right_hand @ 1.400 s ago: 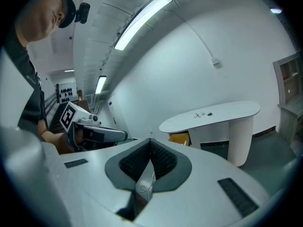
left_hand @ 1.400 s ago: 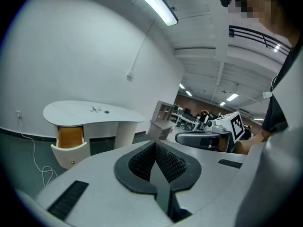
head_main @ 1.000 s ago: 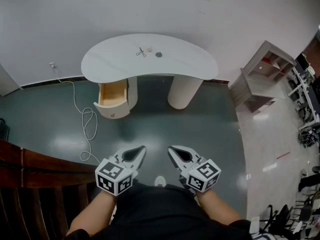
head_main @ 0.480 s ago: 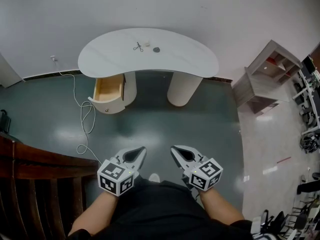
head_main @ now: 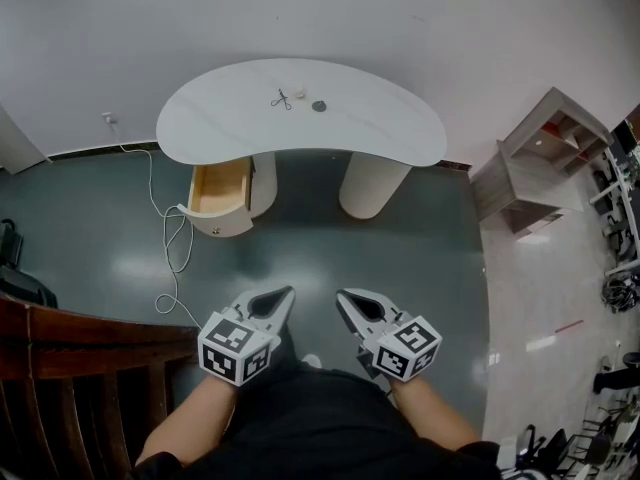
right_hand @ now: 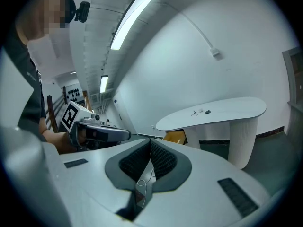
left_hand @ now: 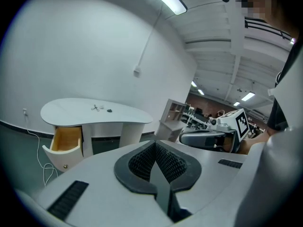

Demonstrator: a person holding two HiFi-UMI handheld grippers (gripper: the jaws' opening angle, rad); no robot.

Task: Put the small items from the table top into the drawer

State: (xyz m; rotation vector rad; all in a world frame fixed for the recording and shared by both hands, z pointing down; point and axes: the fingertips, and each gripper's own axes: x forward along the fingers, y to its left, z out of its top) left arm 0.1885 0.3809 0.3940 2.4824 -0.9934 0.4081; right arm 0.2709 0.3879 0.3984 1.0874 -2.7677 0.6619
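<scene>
a: how do the claws stand?
b: left gripper [head_main: 283, 296] and right gripper [head_main: 346, 297] are side by side, both closed tight with nothing between the jaws.
a: and the stuff to put away?
b: well ahead of both tips, on the table [head_main: 380, 133]: a scissor-shaped piece [head_main: 282, 99], a white bit [head_main: 300, 93] and a dark disc [head_main: 319, 106]. the open drawer [head_main: 221, 187] is ahead-left of the left gripper.

Off-task stuff:
- White cable [head_main: 167, 238] looped on the grey-green floor [head_main: 300, 258], ahead-left of the jaws, running up to a wall outlet [head_main: 105, 118].
- Grey shelf unit [head_main: 540, 158] ahead-right, well apart from the jaws.
- Dark wooden chair [head_main: 90, 368] just left of the jaws.
- Small wall box [left_hand: 137, 71] high up, far ahead.
- Ceiling strip light [right_hand: 135, 15] overhead.
</scene>
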